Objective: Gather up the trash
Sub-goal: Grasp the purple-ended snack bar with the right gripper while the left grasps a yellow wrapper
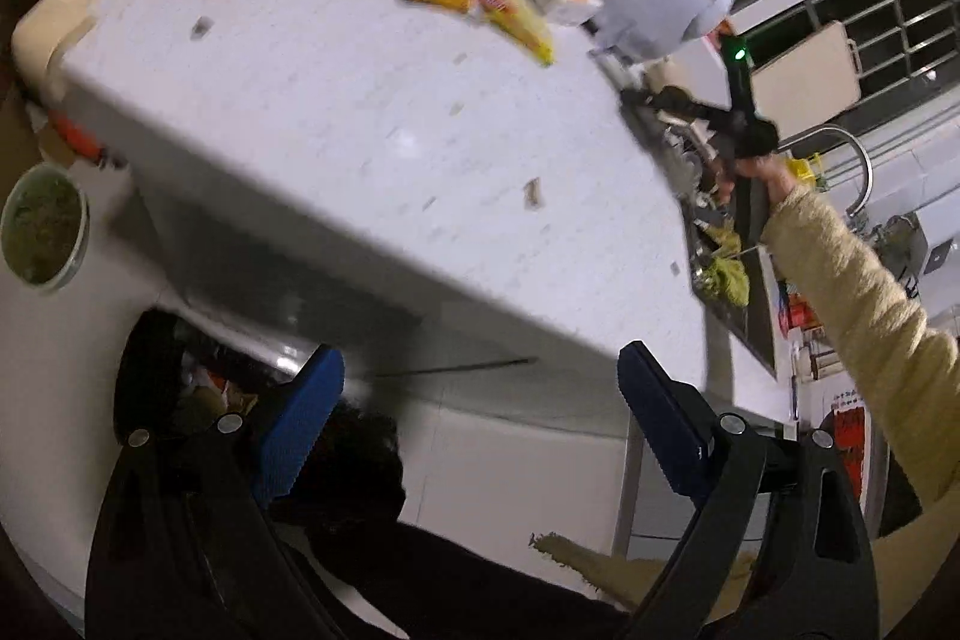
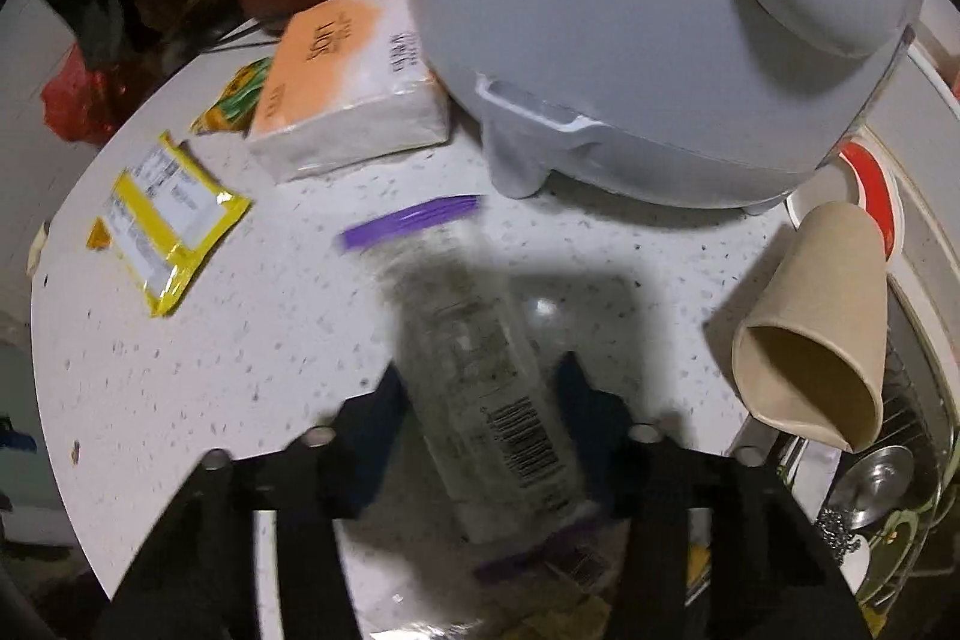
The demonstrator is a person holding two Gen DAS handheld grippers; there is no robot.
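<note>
On the white counter (image 2: 198,370) we see the grey appliance (image 2: 630,16), then leftover trash: paper cup (image 2: 822,322), yellow wrapper (image 2: 165,220). Our right gripper (image 2: 480,400) clamps a clear plastic bottle (image 2: 474,358); left gripper (image 1: 480,400) hangs open, empty, over the bin (image 1: 180,388). Mostly unfinished, we judge.

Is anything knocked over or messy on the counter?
Yes. A brown paper cup lies tipped on its side at the counter's edge beside the sink. Yellow wrappers lie flat nearby. The right gripper holds a clear bag with a purple strip.
</note>
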